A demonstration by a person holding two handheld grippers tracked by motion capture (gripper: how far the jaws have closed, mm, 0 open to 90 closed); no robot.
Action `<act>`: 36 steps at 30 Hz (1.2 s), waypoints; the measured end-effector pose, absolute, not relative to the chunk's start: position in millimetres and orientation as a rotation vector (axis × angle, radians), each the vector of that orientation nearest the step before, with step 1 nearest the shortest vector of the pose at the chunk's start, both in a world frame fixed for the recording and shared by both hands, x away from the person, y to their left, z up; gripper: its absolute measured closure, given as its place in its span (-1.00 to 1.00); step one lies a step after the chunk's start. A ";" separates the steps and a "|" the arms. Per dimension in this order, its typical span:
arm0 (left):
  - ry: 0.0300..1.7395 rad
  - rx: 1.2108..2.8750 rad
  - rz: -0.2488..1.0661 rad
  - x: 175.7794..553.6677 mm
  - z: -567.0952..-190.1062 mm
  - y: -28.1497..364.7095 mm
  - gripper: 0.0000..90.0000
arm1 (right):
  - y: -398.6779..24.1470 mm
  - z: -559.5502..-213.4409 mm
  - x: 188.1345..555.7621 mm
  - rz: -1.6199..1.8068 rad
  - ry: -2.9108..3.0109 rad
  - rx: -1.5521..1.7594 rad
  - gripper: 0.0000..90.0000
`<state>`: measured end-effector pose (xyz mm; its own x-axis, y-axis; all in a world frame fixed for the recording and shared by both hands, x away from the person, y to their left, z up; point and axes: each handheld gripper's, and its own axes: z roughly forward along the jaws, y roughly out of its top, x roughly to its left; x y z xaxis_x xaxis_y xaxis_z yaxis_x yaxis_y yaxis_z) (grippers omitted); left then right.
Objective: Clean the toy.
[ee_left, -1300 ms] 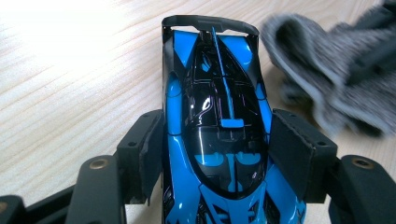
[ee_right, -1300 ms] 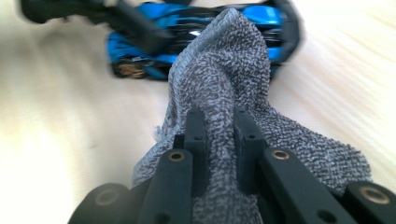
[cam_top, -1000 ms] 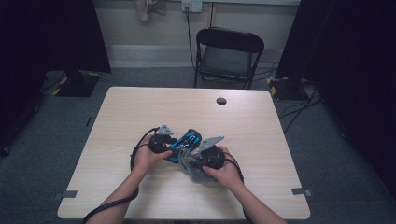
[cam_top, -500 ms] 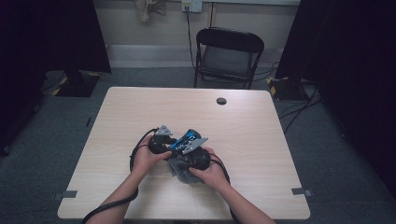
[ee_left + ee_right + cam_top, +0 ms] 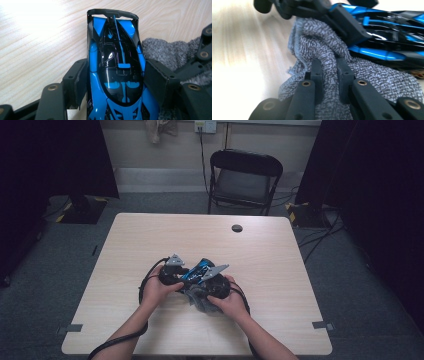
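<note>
- The right gripper (image 5: pixel 202 287) now sits closer in against the blue and black toy car (image 5: pixel 196 270) than it did a second ago, when it lay out to the car's right.
- The right hand (image 5: pixel 226 301) has drawn inward toward the left hand (image 5: pixel 156 289), so the two are nearer each other.
- The grey cloth (image 5: pixel 200 299), pinched between the right gripper's jaws, is now bunched right under the car's side instead of hanging farther right.
</note>
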<state>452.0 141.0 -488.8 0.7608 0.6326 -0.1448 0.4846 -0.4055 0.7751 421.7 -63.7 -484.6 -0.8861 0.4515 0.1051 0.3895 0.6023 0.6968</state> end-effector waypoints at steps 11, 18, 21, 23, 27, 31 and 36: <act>0.838 2.071 0.219 450.9 -489.4 141.2 -0.19 | -77.4 -484.7 432.7 1.144 2.689 0.796 0.76; 0.839 2.073 0.218 450.2 -489.5 142.1 -0.19 | -96.2 -486.3 447.4 1.163 2.632 0.905 0.76; 0.839 2.074 0.219 450.6 -489.2 141.7 -0.19 | -99.6 -485.6 452.2 1.147 2.626 0.911 0.76; 0.842 2.073 0.216 450.6 -489.1 141.3 -0.19 | -99.9 -484.4 454.2 1.126 2.627 0.905 0.76; 0.845 2.074 0.219 450.7 -489.1 141.1 -0.19 | -100.7 -483.3 457.3 1.102 2.626 0.897 0.76; 0.848 2.075 0.222 450.6 -488.9 141.0 -0.19 | -104.5 -483.0 460.3 1.092 2.613 0.917 0.76; 0.849 2.072 0.222 450.4 -489.1 141.0 -0.19 | -110.3 -483.6 465.5 1.103 2.601 0.953 0.76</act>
<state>450.4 141.0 -489.1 0.7524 0.6424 -0.1458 0.4892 -0.3968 0.7767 465.5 -110.3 -483.6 -0.7842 0.6131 0.0957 0.4951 0.5252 0.6921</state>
